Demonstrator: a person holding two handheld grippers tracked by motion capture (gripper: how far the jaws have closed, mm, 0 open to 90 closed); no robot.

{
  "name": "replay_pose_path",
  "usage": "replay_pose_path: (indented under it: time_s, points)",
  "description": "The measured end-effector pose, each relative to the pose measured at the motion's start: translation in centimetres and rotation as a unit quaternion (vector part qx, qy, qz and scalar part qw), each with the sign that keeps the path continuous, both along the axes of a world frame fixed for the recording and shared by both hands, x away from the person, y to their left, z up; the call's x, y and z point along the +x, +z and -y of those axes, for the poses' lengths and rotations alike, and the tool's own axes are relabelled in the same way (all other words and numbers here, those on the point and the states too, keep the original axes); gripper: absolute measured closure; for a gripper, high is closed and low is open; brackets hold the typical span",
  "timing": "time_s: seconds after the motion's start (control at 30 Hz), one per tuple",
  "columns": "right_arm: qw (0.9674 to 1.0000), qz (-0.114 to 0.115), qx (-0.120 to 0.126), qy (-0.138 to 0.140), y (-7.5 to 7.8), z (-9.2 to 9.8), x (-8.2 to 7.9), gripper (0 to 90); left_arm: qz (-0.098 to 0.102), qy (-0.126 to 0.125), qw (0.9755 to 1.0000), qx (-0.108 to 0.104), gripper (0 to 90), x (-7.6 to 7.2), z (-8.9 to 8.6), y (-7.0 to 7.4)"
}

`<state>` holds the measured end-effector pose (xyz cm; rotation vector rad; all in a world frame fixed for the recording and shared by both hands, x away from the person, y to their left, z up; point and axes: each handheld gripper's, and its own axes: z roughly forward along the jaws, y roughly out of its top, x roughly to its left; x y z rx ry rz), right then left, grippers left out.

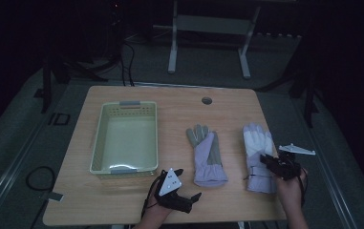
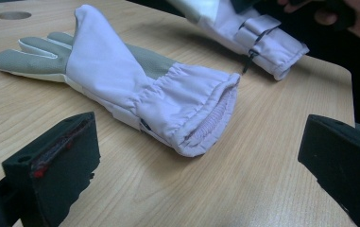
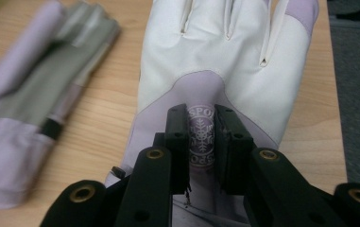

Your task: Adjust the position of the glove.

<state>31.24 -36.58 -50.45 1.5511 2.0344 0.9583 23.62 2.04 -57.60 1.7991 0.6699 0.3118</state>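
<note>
The right hand-held gripper [image 3: 201, 137] hangs over the back of the right glove [image 3: 225, 61] on the counter [image 1: 179, 109], its jaws narrow with only a slit between them, not yet pinching fabric. The left hand-held gripper [image 2: 201, 156] waits wide open just before the cuff of the left glove [image 2: 121, 80]. I judge the picking of the right glove is in hand; next the jaws must press down and close on a fold, probably to carry it to the basket [image 1: 98, 138].

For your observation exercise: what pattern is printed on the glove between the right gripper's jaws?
A white snowflake emblem on lilac fabric of the right-hand glove, clearest in the right gripper view.
</note>
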Motion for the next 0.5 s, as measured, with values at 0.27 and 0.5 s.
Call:
replay_pose_path:
  time_s: [0.27,0.5]
  points:
    - [0.9997,-0.02,-0.014,0.007,-2.3,-0.2,1.4,74.4,-0.001,0.0,1.0,0.0,0.0,0.0,0.0,0.0]
    - [0.9999,0.001,-0.007,0.015,-1.4,0.3,1.1,61.1,0.0,0.0,1.0,0.0,0.0,0.0,0.0,0.0]
